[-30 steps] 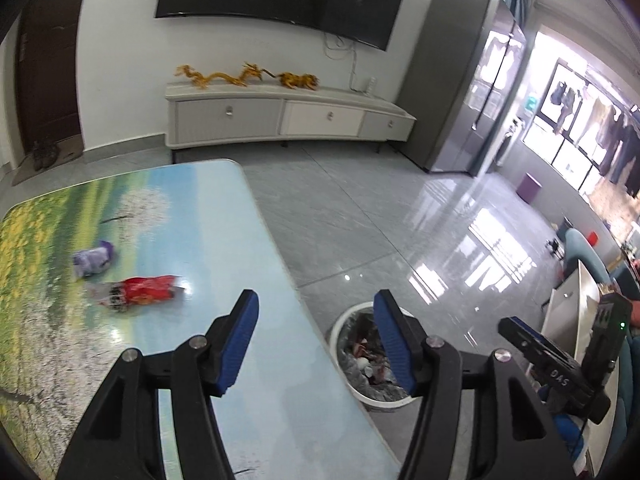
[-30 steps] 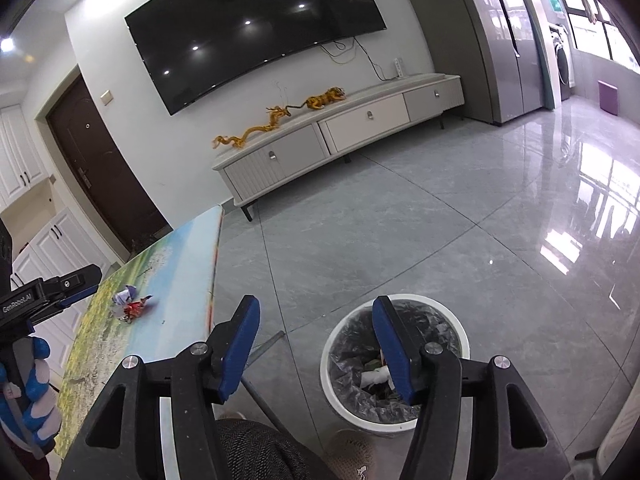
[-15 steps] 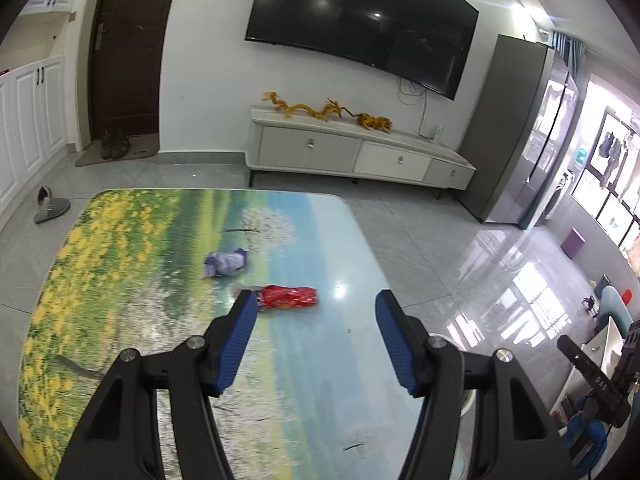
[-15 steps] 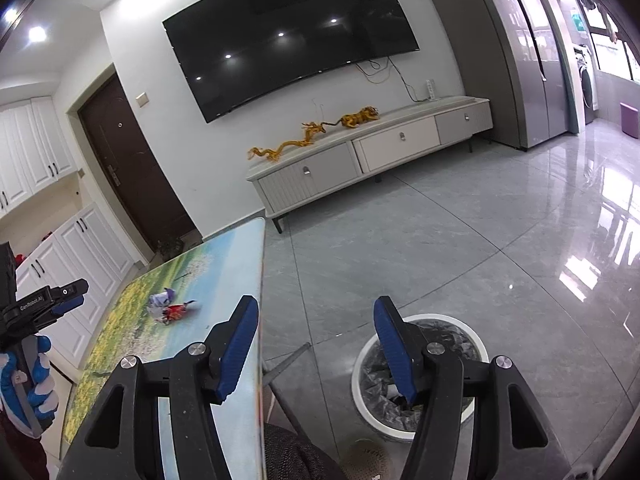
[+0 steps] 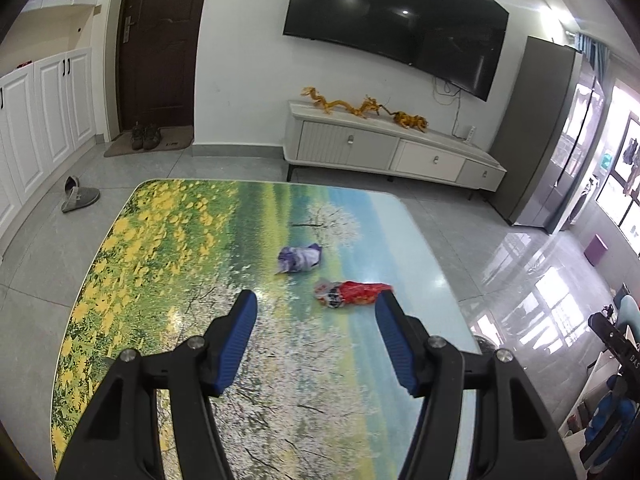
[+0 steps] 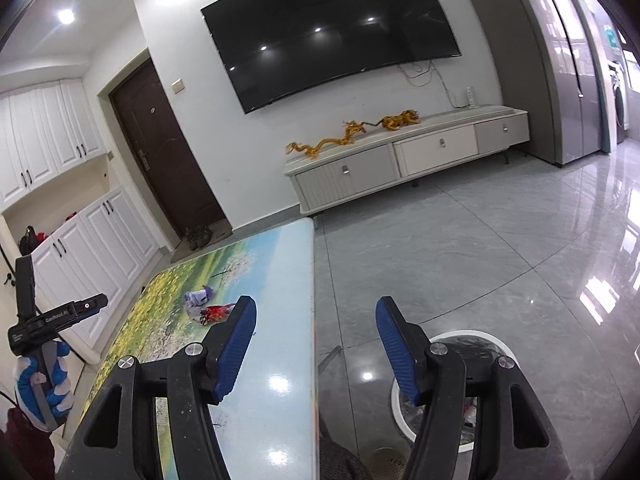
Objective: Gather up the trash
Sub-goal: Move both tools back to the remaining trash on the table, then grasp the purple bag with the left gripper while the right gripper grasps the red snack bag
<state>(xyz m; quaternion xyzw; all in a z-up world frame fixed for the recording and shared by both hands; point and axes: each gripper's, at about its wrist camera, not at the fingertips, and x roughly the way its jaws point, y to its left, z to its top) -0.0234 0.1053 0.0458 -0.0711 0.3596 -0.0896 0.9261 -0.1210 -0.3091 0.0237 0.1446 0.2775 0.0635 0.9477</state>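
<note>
Now that the left gripper (image 5: pixel 316 320) has swung away from the bin and faces the table (image 5: pixel 168 248), both remaining pieces of trash lie ahead of it rather than off to one side. A second ago its view held the table edge and the white bin; now the printed tabletop fills it. The red wrapper (image 5: pixel 356 293) lies just beyond the fingertips, nearer the right-hand one, and the purple wrapper (image 5: pixel 301 258) sits a little farther on, close to the red one but seemingly not touching it. The jaws stand apart with nothing between them, so no pick has begun.

The right gripper (image 6: pixel 316 322) has lifted and tilted up, so the bin (image 6: pixel 484 336) has slid low under its right finger, and the table edge runs between its fingers. Its jaws are likewise spread and empty.

This likely means the reach for the next piece is under way, with the red wrapper the closer candidate. The bin, already holding rubbish, waits on the floor beside the table.
</note>
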